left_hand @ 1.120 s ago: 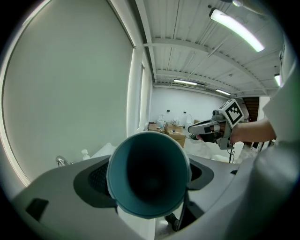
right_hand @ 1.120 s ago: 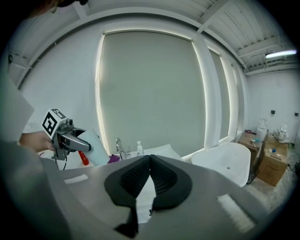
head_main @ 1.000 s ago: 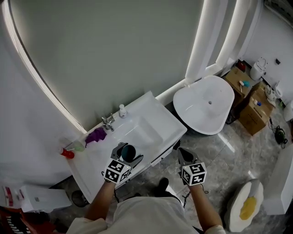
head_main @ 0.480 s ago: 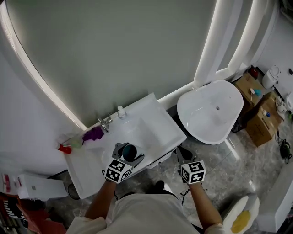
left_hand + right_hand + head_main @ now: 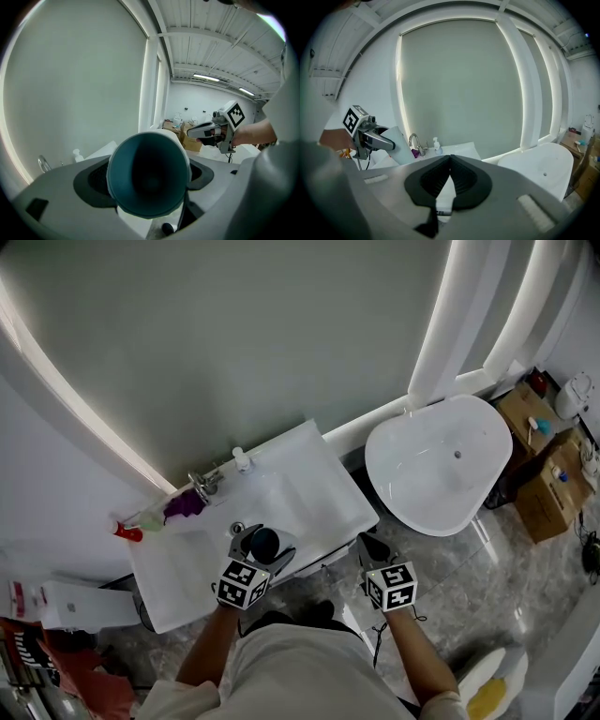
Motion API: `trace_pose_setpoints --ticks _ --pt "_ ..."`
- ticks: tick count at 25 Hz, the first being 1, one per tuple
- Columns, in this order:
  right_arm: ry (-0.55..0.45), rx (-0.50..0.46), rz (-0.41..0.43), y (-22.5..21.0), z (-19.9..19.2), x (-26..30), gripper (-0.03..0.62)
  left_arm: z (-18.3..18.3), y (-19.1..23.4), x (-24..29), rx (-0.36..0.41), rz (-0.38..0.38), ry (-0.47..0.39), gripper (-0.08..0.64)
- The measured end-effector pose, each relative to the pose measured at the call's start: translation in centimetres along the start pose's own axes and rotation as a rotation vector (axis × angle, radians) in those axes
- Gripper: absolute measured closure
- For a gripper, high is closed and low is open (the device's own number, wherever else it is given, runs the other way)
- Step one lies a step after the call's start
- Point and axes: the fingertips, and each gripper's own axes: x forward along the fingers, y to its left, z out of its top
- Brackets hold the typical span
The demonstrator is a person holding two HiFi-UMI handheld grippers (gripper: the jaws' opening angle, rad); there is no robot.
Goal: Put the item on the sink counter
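My left gripper (image 5: 263, 546) is shut on a cup (image 5: 266, 540) that is teal inside and white outside. It holds the cup over the front part of the white sink counter (image 5: 314, 470). In the left gripper view the cup's (image 5: 149, 174) open mouth faces the camera and fills the space between the jaws. My right gripper (image 5: 369, 548) hangs off the counter's right front corner, above the floor. Its jaws meet in the right gripper view, with nothing between them (image 5: 450, 160).
A faucet (image 5: 202, 486), a small soap bottle (image 5: 241, 459), a purple item (image 5: 184, 506) and a red item (image 5: 125, 532) stand along the counter's back and left. A white bathtub (image 5: 441, 465) lies to the right, cardboard boxes (image 5: 553, 479) beyond it.
The scene has slid left and down in the head view as the head turned. Both grippers keep their places, and the cup stays in the left one.
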Motion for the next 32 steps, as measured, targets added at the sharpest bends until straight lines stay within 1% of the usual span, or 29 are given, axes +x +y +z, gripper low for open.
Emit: trace_pose_setpoints --ticks 5,12,17,20,25,32 --pt "0.005 0.027 -0.002 -1.7 -0.5 0.5 0.581 -0.1 -0.4 1.5 0.012 0.009 0.026 0.163" --pt "0.022 0.078 -0.022 -2.8 -1.5 2.3 0.581 -0.4 1.3 3.7 0.016 -0.001 0.06 0.163" --pt "0.04 0.105 -0.053 -3.5 -1.9 4.0 0.581 0.0 3.1 6.4 0.036 -0.029 0.073 0.163" --pt "0.047 0.108 -0.065 -3.6 -1.7 5.1 0.581 0.3 4.2 8.4 0.062 -0.05 0.082 0.163" --pt "0.073 0.121 -0.105 -5.0 -1.6 6.8 0.581 1.0 5.9 12.1 0.089 -0.096 0.094 0.163" --pt "0.106 0.154 -0.158 -6.7 -2.3 9.0 0.581 0.5 8.1 17.5 0.149 -0.133 0.126 0.163"
